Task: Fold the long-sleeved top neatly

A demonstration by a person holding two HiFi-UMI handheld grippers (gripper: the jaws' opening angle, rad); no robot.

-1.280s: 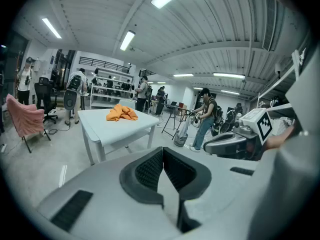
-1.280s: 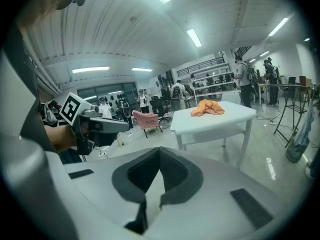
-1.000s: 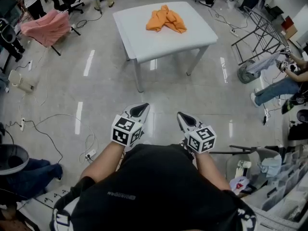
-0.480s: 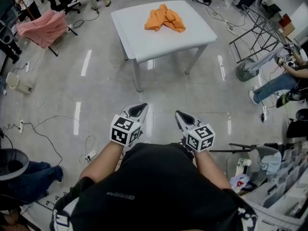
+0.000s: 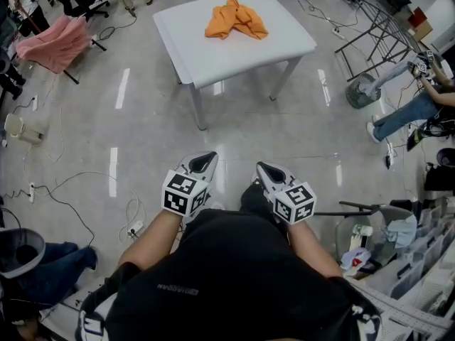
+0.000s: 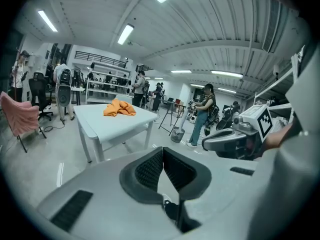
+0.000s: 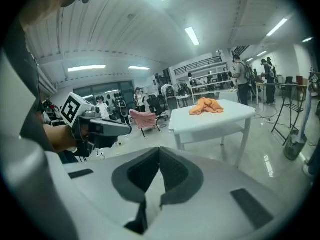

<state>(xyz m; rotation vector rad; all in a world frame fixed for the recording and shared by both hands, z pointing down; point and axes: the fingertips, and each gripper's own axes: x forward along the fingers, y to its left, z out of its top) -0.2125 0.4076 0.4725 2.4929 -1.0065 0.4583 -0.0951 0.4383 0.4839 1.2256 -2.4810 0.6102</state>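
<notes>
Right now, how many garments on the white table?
1: the orange top, crumpled in a heap toward the far side of the white table. Anything underneath it would be hidden.

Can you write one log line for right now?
folding: unstarted | orange top: crumpled on white table | left gripper: shut, empty | right gripper: shut, empty

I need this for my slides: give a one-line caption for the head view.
Left gripper and right gripper, shut and empty, held short of the table bearing a crumpled orange top.

soft orange cloth top (image 5: 235,18) on smooth matt white table (image 5: 281,38); glossy grey floor (image 5: 149,130)
</notes>
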